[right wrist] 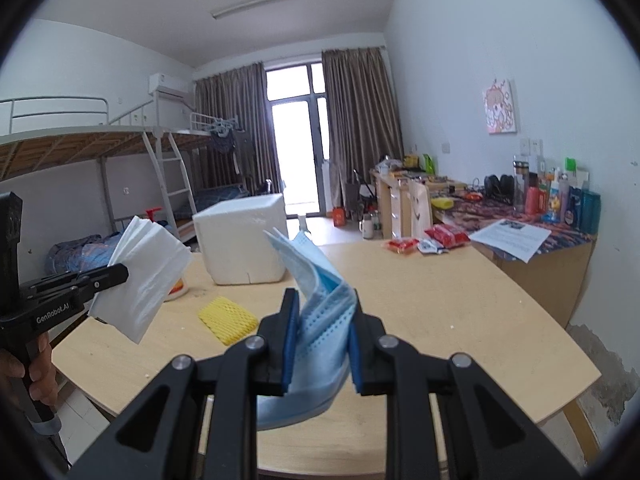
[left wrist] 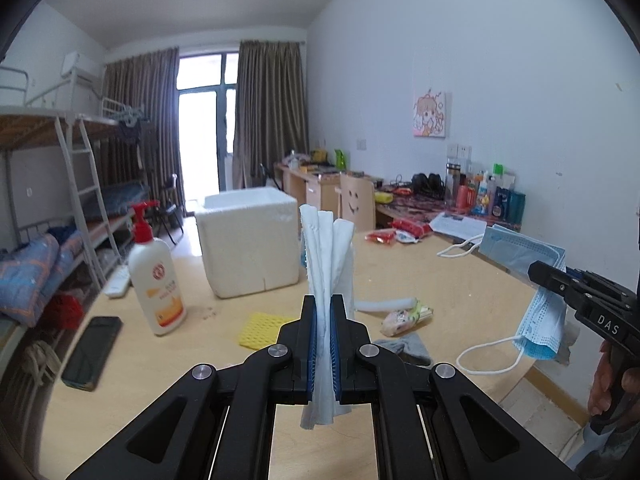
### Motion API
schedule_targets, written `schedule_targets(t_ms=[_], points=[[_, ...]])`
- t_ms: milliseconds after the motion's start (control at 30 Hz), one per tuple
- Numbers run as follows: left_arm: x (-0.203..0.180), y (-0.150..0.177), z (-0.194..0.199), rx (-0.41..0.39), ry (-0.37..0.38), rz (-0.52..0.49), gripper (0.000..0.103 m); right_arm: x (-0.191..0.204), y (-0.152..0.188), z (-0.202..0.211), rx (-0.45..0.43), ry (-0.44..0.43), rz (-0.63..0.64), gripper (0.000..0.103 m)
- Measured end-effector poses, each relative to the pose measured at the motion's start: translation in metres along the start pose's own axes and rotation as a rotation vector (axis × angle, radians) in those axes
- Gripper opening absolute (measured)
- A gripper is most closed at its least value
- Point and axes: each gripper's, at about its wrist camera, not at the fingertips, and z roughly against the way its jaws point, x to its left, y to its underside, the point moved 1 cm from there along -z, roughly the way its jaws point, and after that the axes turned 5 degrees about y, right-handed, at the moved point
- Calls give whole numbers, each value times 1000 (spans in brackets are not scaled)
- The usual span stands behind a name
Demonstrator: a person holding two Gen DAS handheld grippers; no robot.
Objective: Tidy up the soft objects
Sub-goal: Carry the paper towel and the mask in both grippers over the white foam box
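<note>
Plain white walls [right wrist: 500,40] close in a narrow dorm room. At the far end, brown curtains [right wrist: 360,120] frame a bright glass balcony door [right wrist: 298,136]. White metal bunk beds [left wrist: 76,152] line the left side, cluttered wooden desks [right wrist: 404,196] the right, beneath a ceiling tube light [right wrist: 256,3].

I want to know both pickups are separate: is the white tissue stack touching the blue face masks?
Apart. In the right wrist view the white tissue stack, held in the left claw, hangs clear of the blue face masks in the right claw, with table between.
</note>
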Motion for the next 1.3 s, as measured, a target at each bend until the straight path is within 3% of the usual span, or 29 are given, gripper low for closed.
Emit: schedule_targets(t_ms=[267, 567, 1300], points=[[2, -4, 32, -71, -36, -14, 6, 10, -6, 14, -40, -29, 18, 26], [10, 3, 55, -99, -93, -14, 6, 27, -6, 17, -54, -88, 35, 26], [58, -12, 42, -95, -177, 24, 6, 70, -27, -34, -28, -205, 93, 26]])
